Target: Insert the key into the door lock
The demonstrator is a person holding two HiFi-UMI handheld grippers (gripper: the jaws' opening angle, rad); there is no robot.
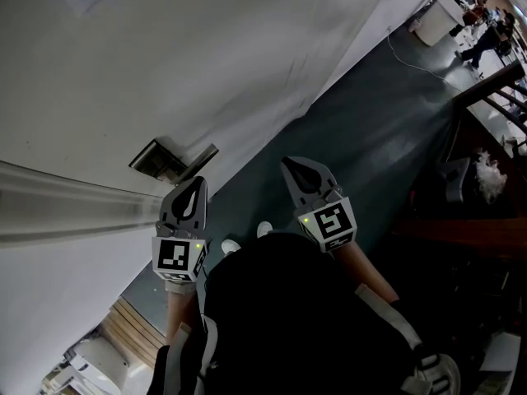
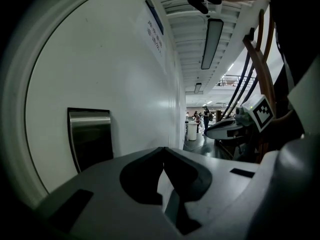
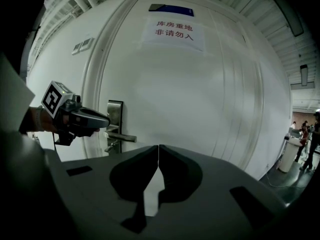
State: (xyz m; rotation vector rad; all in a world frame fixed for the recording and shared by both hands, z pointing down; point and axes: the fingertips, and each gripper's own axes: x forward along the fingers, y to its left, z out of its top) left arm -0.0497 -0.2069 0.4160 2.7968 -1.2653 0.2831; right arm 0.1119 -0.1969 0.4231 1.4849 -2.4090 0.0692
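Dark clothing (image 1: 305, 319) on the person's body fills the head view's six o'clock edge, and both grippers reach forward from it. Up on the white door (image 3: 200, 109), the steel lock plate (image 3: 115, 121) sits at nine o'clock in the right gripper view, with its lever (image 3: 122, 136) pointing toward three o'clock. A small metal piece (image 3: 111, 145) juts out just below the lever; whether it is the key cannot be told. The left gripper (image 1: 195, 183) has its jaws pressed together with nothing between them. Its tip is near the plate, which lies at ten o'clock from it in the head view, and contact cannot be judged. The right gripper (image 1: 295, 167) is at three o'clock of the left one, farther from the plate, its jaws likewise drawn tip to tip on nothing. A paper notice (image 3: 173, 31) with red print hangs high on the door at twelve o'clock. Dark floor (image 1: 362, 130) runs along the door toward one o'clock, where people (image 1: 486, 23) stand well apart from the grippers.
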